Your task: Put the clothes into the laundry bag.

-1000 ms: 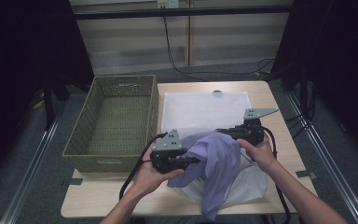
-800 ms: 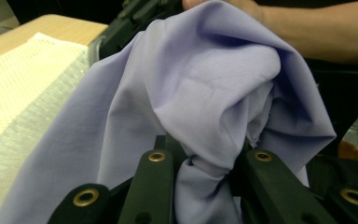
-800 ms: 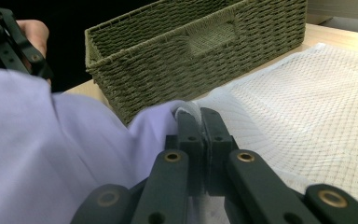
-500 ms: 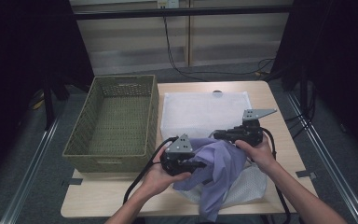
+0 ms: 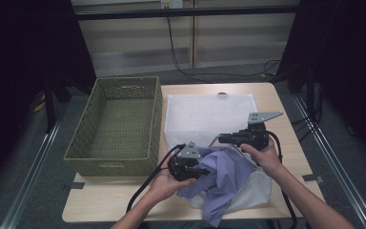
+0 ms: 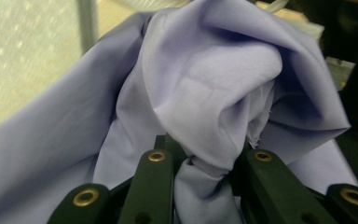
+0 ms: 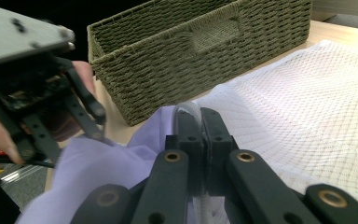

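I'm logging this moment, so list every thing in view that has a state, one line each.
Lavender garment: bunched, partly inside the mesh bag.
Mesh laundry bag: mouth held up by its rim.
Left gripper: shut on the garment.
Right gripper: shut on the bag's rim.
Woven basket: upright.

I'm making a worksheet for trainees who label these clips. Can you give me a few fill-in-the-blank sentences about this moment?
1. The left gripper has its jaws closed on the crumpled lilac ____.
2. The woven olive-green basket stands to the ____ of the white mesh laundry bag in the high view.
3. The right gripper pinches the rim of the white mesh ____.
4. The inside of the basket is ____.

Missing words: cloth; left; bag; empty
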### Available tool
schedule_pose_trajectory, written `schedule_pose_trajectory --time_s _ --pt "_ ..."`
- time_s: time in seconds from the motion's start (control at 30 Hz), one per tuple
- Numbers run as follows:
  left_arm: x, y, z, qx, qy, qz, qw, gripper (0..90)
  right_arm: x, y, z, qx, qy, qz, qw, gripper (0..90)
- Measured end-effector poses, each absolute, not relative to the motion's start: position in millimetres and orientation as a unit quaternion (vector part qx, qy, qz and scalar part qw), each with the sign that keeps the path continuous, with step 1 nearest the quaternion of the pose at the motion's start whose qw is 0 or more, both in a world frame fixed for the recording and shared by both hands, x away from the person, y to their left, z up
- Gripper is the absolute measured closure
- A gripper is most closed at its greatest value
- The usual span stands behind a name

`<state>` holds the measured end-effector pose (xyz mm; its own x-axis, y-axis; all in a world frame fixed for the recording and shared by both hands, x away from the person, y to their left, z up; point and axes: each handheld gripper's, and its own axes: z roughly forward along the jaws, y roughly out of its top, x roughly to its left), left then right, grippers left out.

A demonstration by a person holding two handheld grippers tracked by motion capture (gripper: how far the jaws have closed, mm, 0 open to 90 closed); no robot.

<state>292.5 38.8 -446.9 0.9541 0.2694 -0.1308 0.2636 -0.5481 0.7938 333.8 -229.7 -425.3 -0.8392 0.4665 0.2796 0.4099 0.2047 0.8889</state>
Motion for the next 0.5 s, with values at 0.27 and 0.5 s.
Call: schedule_pose_trajectory --time_s 0.27,0.5 --pt "300.3 41.4 -449.2 0.873 0.180 -0.009 0.454 78.6 331.8 -228.6 -424.6 0.281 0.777 0.562 0.024 88.5" --pt "303.2 21.6 -437.0 0.865 0.171 -0.009 0.471 78.4 329.8 -226.4 -425.6 0.279 0.779 0.561 0.019 88.5"
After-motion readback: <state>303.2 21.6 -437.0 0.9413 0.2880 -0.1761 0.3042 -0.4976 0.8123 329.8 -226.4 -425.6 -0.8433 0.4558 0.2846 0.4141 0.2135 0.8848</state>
